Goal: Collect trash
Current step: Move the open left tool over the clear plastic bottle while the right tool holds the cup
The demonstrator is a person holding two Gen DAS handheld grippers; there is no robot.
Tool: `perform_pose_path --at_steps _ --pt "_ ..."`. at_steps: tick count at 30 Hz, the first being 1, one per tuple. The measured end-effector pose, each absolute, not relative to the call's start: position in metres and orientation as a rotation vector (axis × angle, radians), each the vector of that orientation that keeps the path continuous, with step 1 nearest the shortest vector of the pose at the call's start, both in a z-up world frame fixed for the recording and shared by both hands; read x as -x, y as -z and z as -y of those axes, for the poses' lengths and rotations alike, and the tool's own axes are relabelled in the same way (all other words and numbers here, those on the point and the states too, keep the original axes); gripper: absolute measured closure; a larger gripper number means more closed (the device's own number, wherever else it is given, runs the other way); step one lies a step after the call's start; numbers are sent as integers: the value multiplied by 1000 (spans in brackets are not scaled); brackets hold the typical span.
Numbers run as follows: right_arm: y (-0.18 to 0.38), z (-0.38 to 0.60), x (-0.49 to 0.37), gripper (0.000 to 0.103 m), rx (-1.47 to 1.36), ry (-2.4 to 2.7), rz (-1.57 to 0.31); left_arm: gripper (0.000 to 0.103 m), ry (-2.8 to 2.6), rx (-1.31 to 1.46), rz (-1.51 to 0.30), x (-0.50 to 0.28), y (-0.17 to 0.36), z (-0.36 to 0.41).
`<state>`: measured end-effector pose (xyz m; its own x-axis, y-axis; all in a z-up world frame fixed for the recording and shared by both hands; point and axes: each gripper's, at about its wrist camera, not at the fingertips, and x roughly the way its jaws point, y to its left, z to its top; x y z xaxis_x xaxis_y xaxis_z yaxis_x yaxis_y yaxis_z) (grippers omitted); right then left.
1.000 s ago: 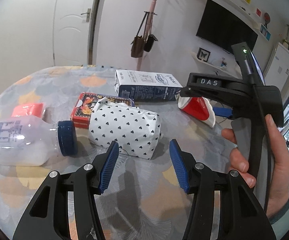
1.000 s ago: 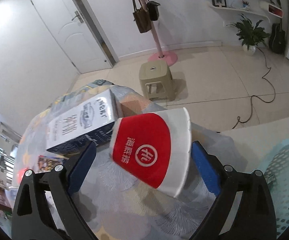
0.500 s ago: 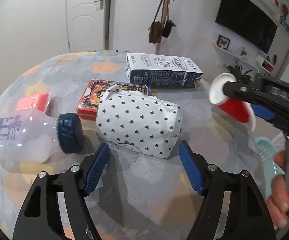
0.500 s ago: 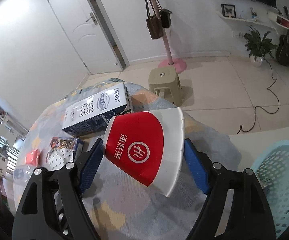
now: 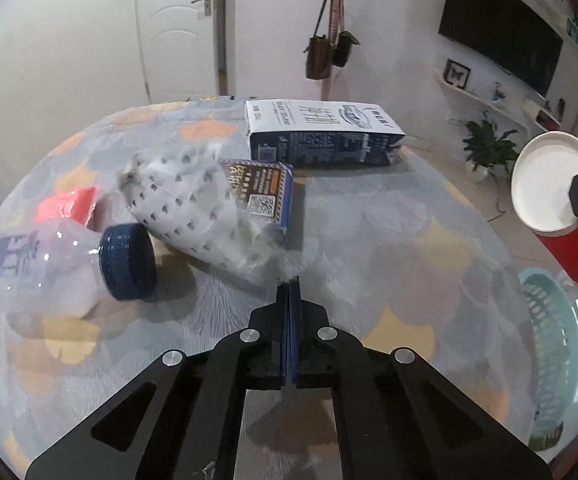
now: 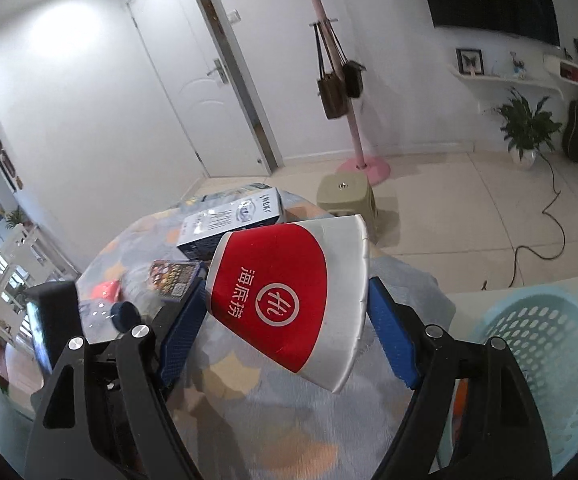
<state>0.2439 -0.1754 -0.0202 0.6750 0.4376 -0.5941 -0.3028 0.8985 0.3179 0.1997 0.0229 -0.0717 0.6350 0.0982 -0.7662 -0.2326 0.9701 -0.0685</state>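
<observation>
Over the patterned bench (image 5: 409,248), the right tool (image 6: 285,316) pinches a red paper cup (image 6: 285,296); the left tool (image 5: 289,304) is pressed together, empty.

**Gripper states**

Left gripper (image 5: 288,286): blue pads pressed flat together, nothing between them, pointing at the far side. Right gripper (image 6: 285,322): jaws spread wide, clamped on the red paper cup (image 6: 289,300), raised.

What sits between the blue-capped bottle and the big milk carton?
In the left wrist view, a heart-dotted white bag and a small dark printed box lie between the bottle and carton.
</observation>
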Motion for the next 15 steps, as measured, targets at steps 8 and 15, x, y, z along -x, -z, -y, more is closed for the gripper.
perform_pose_path --at_steps 8,15 --pt "12 196 -201 27 -207 -403 -669 103 -14 166 -719 -149 48 -8" --pt "6 212 -176 27 -237 -389 -646 103 36 175 -661 -111 20 -16"
